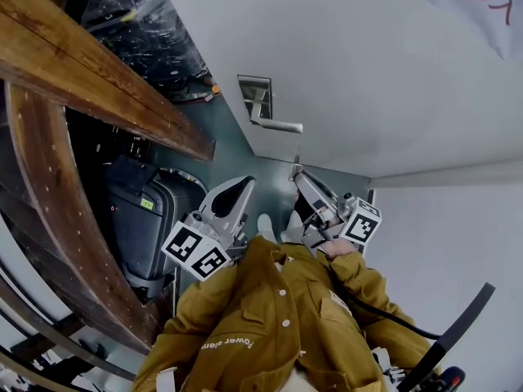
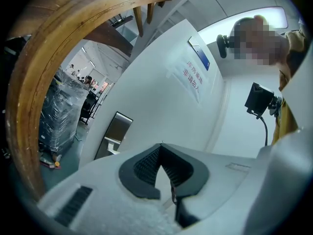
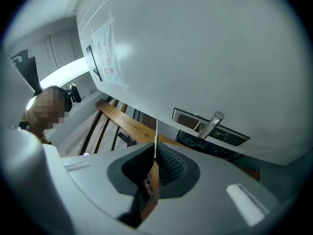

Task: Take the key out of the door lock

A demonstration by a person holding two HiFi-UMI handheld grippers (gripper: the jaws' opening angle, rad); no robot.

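The white door (image 1: 368,64) carries a steel lock plate (image 1: 255,96) with a lever handle (image 1: 279,126). My right gripper (image 1: 297,175) sits just below the handle, shut on a thin metal key (image 1: 297,157) whose blade points up toward the handle, clear of the lock. In the right gripper view the key's blade (image 3: 156,133) sticks out from between the pads (image 3: 168,163) of the right gripper (image 3: 155,153), with the handle (image 3: 212,125) beyond and apart from it. My left gripper (image 1: 242,188) hangs lower left, shut and empty (image 2: 161,147).
A heavy wooden beam (image 1: 98,80) and a curved wooden rail (image 1: 49,219) run at the left. Dark machinery (image 1: 147,211) and wrapped goods (image 1: 139,23) stand behind them. A paper notice (image 2: 191,75) is taped to the door. My mustard-yellow jacket (image 1: 270,325) fills the bottom.
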